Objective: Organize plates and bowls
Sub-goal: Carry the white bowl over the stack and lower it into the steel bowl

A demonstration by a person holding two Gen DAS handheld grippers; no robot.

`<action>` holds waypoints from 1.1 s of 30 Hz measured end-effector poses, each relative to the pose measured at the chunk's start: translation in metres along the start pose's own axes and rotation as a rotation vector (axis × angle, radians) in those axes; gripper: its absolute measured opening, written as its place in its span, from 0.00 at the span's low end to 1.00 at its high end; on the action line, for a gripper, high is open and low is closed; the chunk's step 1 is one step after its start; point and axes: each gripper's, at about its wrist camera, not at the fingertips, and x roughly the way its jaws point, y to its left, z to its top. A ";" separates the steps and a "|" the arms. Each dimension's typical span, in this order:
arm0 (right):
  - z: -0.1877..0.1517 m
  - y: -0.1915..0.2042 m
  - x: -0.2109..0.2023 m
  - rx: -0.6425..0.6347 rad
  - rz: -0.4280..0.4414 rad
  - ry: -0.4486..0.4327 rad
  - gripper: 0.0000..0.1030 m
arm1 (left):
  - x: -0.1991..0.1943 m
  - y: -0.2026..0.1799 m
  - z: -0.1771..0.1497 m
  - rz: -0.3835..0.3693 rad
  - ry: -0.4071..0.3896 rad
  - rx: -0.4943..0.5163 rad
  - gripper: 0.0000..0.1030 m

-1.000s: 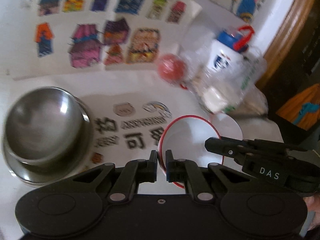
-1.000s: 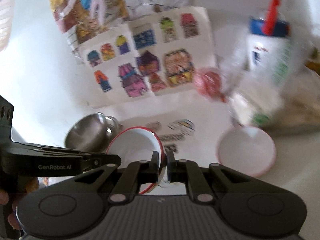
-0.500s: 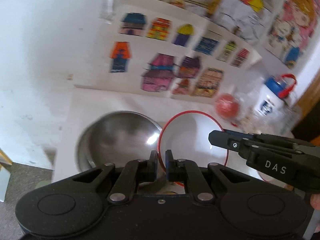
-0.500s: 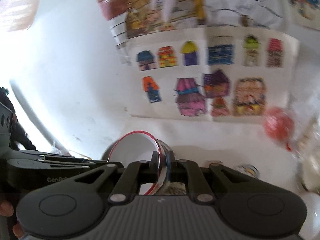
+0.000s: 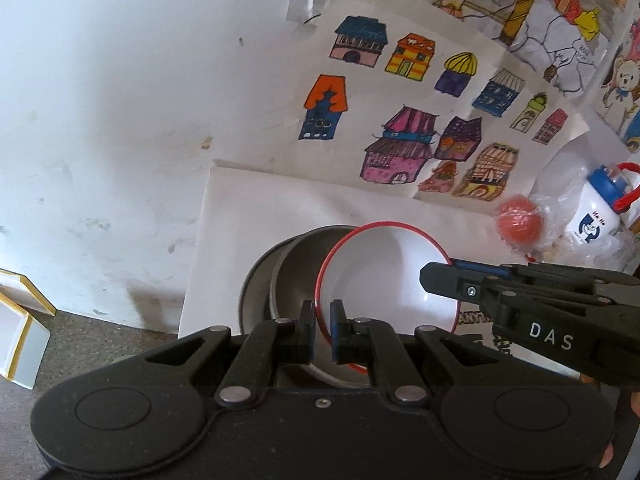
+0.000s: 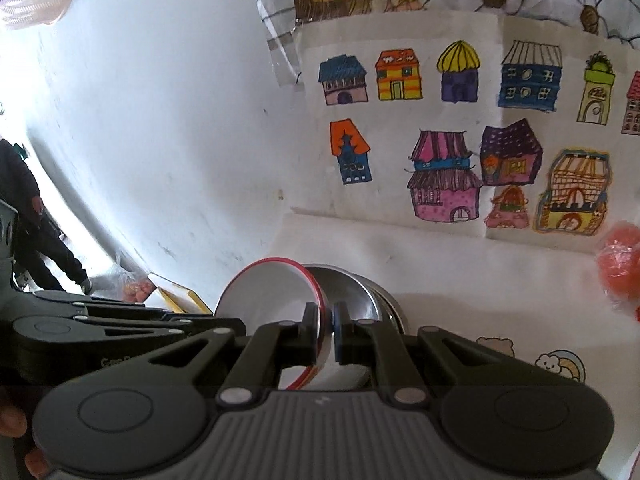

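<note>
While both tools grip the same bowl, I hold it tilted above the steel stack at the counter's left end. Working left to right:

Steel plate [image 5: 250,296]: sits flat on the white counter [image 5: 256,208], close to that counter's left edge. A steel bowl [image 5: 296,272] is nested in it. I judge this to be the stack that the white bowl is meant to join.

Left tool [image 5: 322,330]: closed tight on the near rim of the white bowl [image 5: 380,276], one pad inside the red edge, one outside. Nothing else is in it.

White bowl: clear of the counter, overlapping the steel bowl's right side, mouth tipped toward the left camera. Whether its base touches the steel I cannot tell.

Right tool [image 6: 327,332]: closed on the opposite rim of the same bowl, seen from the left camera reaching in from the right. A grip on each side keeps a smooth, shallow bowl from swinging, which I take as the reason for using both.

Further right: a red ball [image 5: 519,222] and a white bottle [image 5: 596,220] in clear plastic, well apart from the stack and not involved.

Remaining, in my judgement: level the bowl, centre it over the steel one, lower, release.
</note>
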 end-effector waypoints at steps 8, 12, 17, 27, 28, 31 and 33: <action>-0.003 -0.001 0.010 0.008 -0.009 0.020 0.08 | 0.010 0.004 0.000 0.001 0.021 0.000 0.06; -0.004 -0.001 0.013 0.004 -0.013 0.020 0.08 | 0.011 0.003 0.000 0.000 0.024 0.000 0.06; -0.005 0.001 0.020 -0.001 -0.014 0.034 0.08 | 0.015 0.007 0.002 0.006 0.043 -0.002 0.06; -0.008 -0.003 0.030 0.001 -0.021 0.054 0.08 | 0.024 0.010 0.005 -0.004 0.075 -0.019 0.06; -0.008 -0.003 0.031 0.002 -0.022 0.056 0.08 | 0.025 0.010 0.006 -0.005 0.078 -0.020 0.06; -0.009 -0.004 0.034 0.005 -0.024 0.063 0.09 | 0.028 0.010 0.007 -0.007 0.088 -0.022 0.06; -0.009 -0.005 0.036 0.004 -0.025 0.070 0.09 | 0.029 0.010 0.007 -0.006 0.093 -0.024 0.06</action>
